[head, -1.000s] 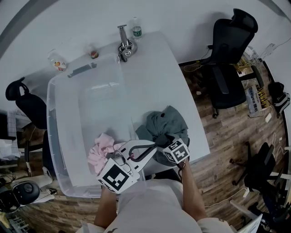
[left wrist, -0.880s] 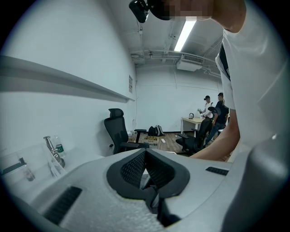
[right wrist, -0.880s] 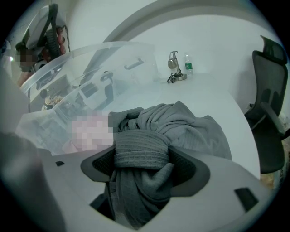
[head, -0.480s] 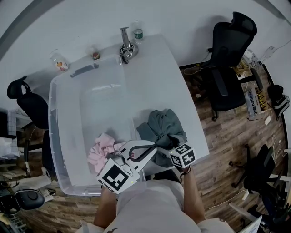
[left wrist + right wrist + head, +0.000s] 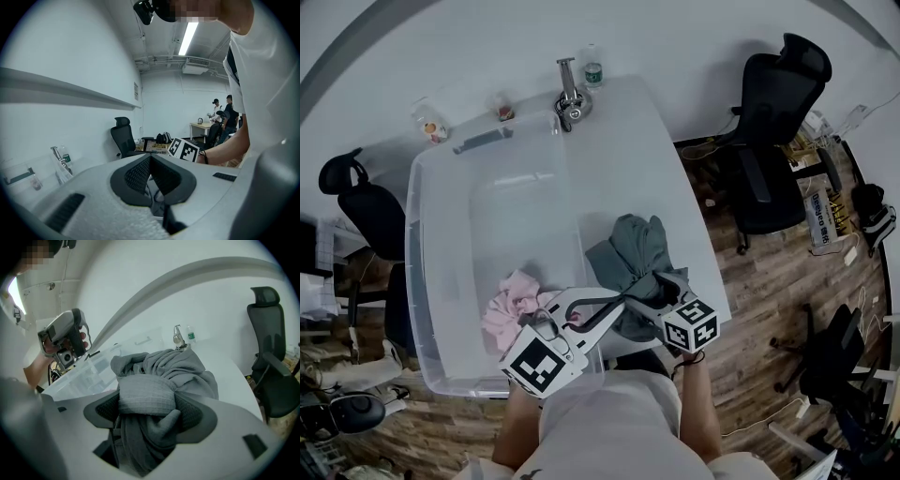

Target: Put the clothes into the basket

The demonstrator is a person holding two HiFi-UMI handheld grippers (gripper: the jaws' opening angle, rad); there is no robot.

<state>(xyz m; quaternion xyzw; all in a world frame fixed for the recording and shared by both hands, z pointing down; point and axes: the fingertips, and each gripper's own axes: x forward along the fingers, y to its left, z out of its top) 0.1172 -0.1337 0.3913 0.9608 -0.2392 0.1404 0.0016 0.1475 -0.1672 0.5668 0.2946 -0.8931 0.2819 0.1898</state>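
A white bench stands against a pale wall. Wood-plank floor spreads to its right, where a black office chair waits; another black chair sits left. A ceiling strip light glows.

Probably office: swivel chairs
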